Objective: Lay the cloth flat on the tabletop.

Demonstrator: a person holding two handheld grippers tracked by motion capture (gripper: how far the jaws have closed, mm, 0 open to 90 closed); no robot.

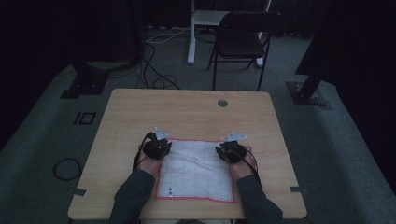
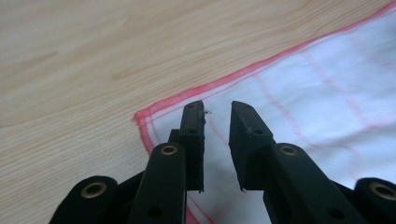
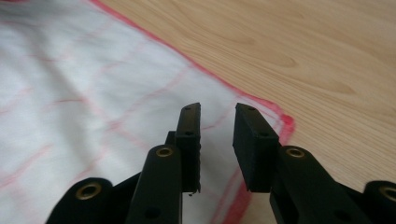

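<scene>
white cloth [image 1: 196, 170] (red grid, no legible writing), left gripper [image 2: 217, 109] and right gripper [image 3: 217, 112] fingers narrowly apart over far corners

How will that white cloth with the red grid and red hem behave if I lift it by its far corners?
The white cloth with red grid lines and red hem looks thin and lies flat on the wooden table, so it will probably droop between the left gripper and right gripper. Probably light, and unlikely to roll.

Both forearms reach in from the table's near edge; left gripper [image 1: 157, 147] and right gripper [image 1: 230, 151] hold their jaws parted.
</scene>
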